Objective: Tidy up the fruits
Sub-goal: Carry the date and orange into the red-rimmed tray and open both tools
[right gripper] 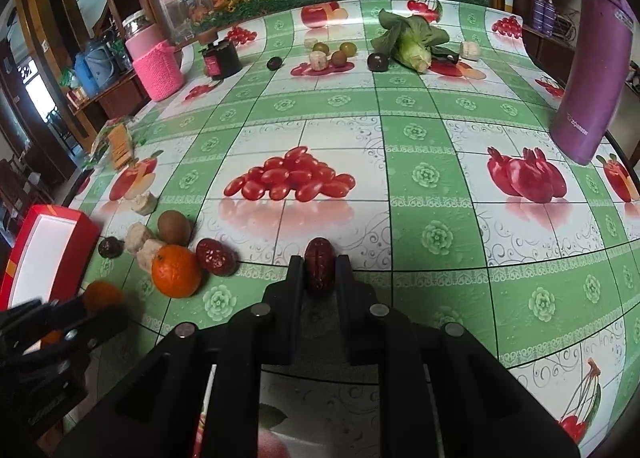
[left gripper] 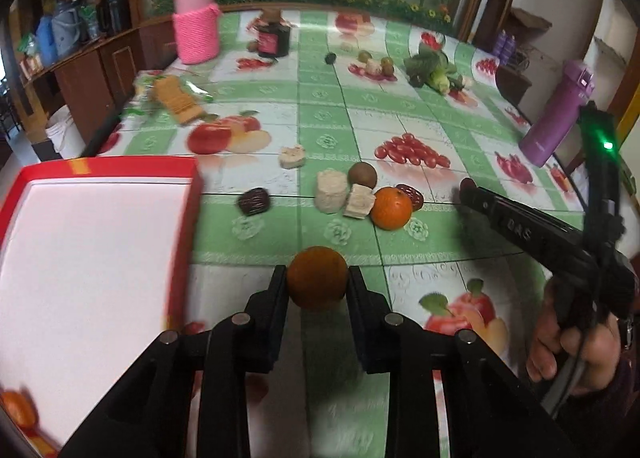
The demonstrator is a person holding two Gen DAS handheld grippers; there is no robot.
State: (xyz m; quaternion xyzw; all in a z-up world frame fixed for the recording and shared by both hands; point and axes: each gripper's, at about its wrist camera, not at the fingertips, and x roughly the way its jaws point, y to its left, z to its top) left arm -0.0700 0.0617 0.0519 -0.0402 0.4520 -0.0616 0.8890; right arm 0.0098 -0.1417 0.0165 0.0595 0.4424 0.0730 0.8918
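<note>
My left gripper [left gripper: 317,272] is shut on a small orange [left gripper: 317,282], held just above the fruit-print tablecloth. To its left lies the red box [left gripper: 108,169] with a white inside; another orange [left gripper: 16,408] rests in its near corner. My right gripper [right gripper: 319,260] is shut on a red date [right gripper: 318,266] low over the cloth. A loose pile lies between box and right gripper: an orange [right gripper: 176,272], a second date [right gripper: 215,256], a kiwi [right gripper: 173,227], a dark fruit [right gripper: 110,247] and pale chunks [left gripper: 330,191].
A purple bottle [right gripper: 592,57] stands at the right edge. At the back are a pink knitted jar [left gripper: 196,25], a dark jar [left gripper: 274,39], leafy greens [right gripper: 412,41] and more small fruits. A cracker packet [left gripper: 176,97] lies at the left edge. A hand [left gripper: 568,342] holds the right gripper.
</note>
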